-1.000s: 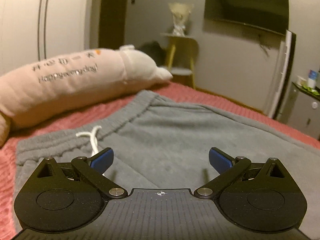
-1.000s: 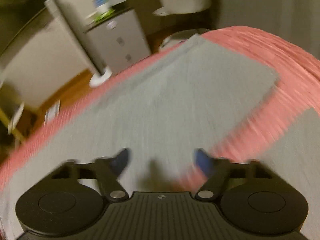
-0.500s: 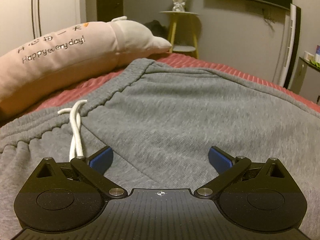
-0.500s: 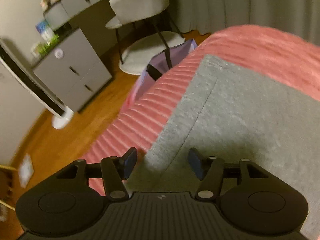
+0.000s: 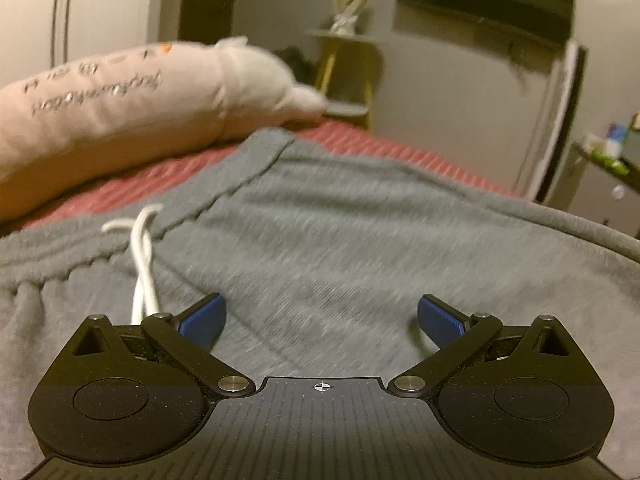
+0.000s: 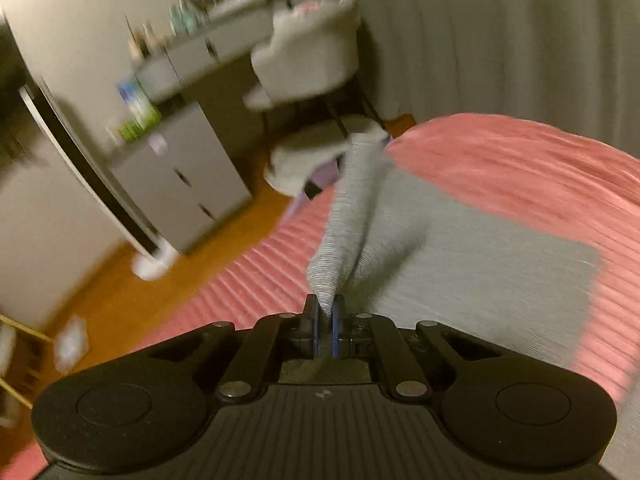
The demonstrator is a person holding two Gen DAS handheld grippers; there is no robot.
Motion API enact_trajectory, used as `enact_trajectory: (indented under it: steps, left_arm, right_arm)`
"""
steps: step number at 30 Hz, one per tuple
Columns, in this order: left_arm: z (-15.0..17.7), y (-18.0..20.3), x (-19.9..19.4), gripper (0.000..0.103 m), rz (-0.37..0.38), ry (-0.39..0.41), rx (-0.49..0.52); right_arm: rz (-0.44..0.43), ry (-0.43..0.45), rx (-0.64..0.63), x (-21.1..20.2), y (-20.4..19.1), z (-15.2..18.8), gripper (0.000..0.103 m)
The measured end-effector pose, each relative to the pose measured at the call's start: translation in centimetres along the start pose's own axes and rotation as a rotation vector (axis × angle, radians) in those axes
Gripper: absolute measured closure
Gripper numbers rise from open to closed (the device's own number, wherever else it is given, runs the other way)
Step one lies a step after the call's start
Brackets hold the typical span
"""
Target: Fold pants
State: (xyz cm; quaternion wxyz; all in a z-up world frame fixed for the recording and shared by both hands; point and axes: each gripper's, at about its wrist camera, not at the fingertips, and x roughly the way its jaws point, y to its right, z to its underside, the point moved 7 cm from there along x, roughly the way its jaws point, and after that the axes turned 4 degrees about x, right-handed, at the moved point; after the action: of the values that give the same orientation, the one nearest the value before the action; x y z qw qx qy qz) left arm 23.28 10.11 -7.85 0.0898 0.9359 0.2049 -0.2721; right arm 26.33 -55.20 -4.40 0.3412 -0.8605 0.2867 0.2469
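Note:
Grey sweatpants [image 5: 340,232] lie flat on a red ribbed bedspread [image 5: 360,140], waistband and white drawstring [image 5: 142,264] at the left of the left wrist view. My left gripper [image 5: 320,316] is open and empty, low over the seat of the pants. In the right wrist view my right gripper [image 6: 325,312] is shut on the edge of a grey pant leg [image 6: 460,248], and a pinched ridge of the cloth [image 6: 348,216] rises from the fingers above the bed.
A long pink plush pillow [image 5: 120,112] lies along the bed's far left side. Beyond the bed edge [image 6: 248,272] are wooden floor, a grey cabinet [image 6: 184,176], a grey chair [image 6: 312,64] and a purple bag. A yellow stool [image 5: 348,72] and wall TV stand behind.
My right gripper has closed on the pant leg's edge and lifted it off the bedspread. My left gripper stays open over the pants, with the view shifting slightly.

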Motion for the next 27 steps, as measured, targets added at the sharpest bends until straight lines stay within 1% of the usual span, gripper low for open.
enact_trajectory:
  steps: [1, 3, 4, 6, 7, 8, 10, 11, 12, 13, 14, 15, 16, 17, 19, 20, 22, 24, 26, 27]
  left_arm:
    - [-0.4, 0.3, -0.5, 0.000, 0.028, 0.026, 0.011]
    - [-1.1, 0.8, -1.7, 0.000, 0.096, 0.062, 0.013]
    - [-1.6, 0.9, -2.3, 0.000, 0.143, 0.066, -0.004]
    - [-2.3, 1.0, -3.2, 0.000, 0.246, 0.052, -0.057]
    - [-2.7, 1.1, -3.4, 0.000, 0.291, 0.034, -0.078]
    - [-3.0, 1.0, -3.5, 0.000, 0.317, 0.012, -0.093]
    - [-3.4, 0.9, -3.1, 0.000, 0.364, -0.047, -0.122]
    - [-3.5, 0.7, -2.8, 0.000, 0.376, -0.078, -0.146]
    - [-3.5, 0.5, -2.5, 0.003, 0.381, -0.109, -0.163]
    - [-3.7, 0.3, -2.0, 0.005, 0.385, -0.141, -0.191]
    - [-3.8, -0.1, -1.4, 0.009, 0.394, -0.168, -0.226]
    - [-4.0, -0.3, -0.6, 0.013, 0.409, -0.196, -0.254]
    - [-4.1, -0.4, 0.4, 0.014, 0.429, -0.234, -0.277]
    - [-4.3, -0.3, 1.3, 0.015, 0.444, -0.261, -0.282]
    - [-4.7, -0.2, 3.6, 0.019, 0.437, -0.317, -0.299]
    - [-4.8, -0.3, 4.5, 0.024, 0.429, -0.333, -0.308]
    - [-5.4, -0.5, 6.6, 0.026, 0.415, -0.362, -0.334]
    - [-6.3, -0.6, 8.1, 0.027, 0.404, -0.364, -0.367]
    - [-7.2, -0.2, 9.7, 0.026, 0.409, -0.364, -0.386]
    - [-7.3, 0.0, 10.4, 0.021, 0.403, -0.378, -0.396]
  right_arm:
    - [-0.027, 0.027, 0.026, -3.2, 2.2, 0.6, 0.097]
    - [-0.046, 0.057, 0.064, -7.9, 6.7, 2.6, 0.097]
    - [-0.042, 0.062, 0.079, -10.1, 9.3, 4.2, 0.097]
    - [-0.036, 0.038, 0.144, -12.6, 14.1, 7.5, 0.097]
    - [-0.035, 0.002, 0.173, -13.1, 16.6, 9.5, 0.097]
    - [-0.015, -0.034, 0.201, -12.9, 19.0, 11.3, 0.097]
    - [0.053, -0.079, 0.224, -12.5, 22.4, 13.6, 0.097]
    - [0.037, -0.077, 0.231, -12.5, 23.2, 13.7, 0.101]
    - [-0.004, -0.072, 0.265, -12.6, 23.7, 13.4, 0.100]
    - [-0.016, -0.069, 0.292, -12.7, 23.9, 13.0, 0.096]
    - [-0.033, -0.057, 0.316, -12.9, 24.0, 12.2, 0.082]
    - [-0.067, -0.035, 0.337, -12.7, 24.0, 11.4, 0.058]
    - [-0.092, -0.022, 0.353, -12.4, 23.9, 10.8, 0.046]
    - [-0.116, -0.026, 0.373, -11.8, 24.0, 10.4, 0.039]
    - [-0.132, -0.052, 0.380, -10.6, 24.0, 10.4, 0.039]
    - [-0.136, -0.059, 0.380, -10.2, 23.9, 10.3, 0.039]
    - [-0.144, -0.061, 0.388, -9.8, 23.8, 10.0, 0.043]
    - [-0.138, -0.067, 0.392, -9.4, 24.2, 9.7, 0.073]
    - [-0.128, -0.077, 0.414, -9.0, 25.0, 9.7, 0.085]
    - [-0.143, -0.079, 0.434, -9.2, 25.6, 10.0, 0.085]
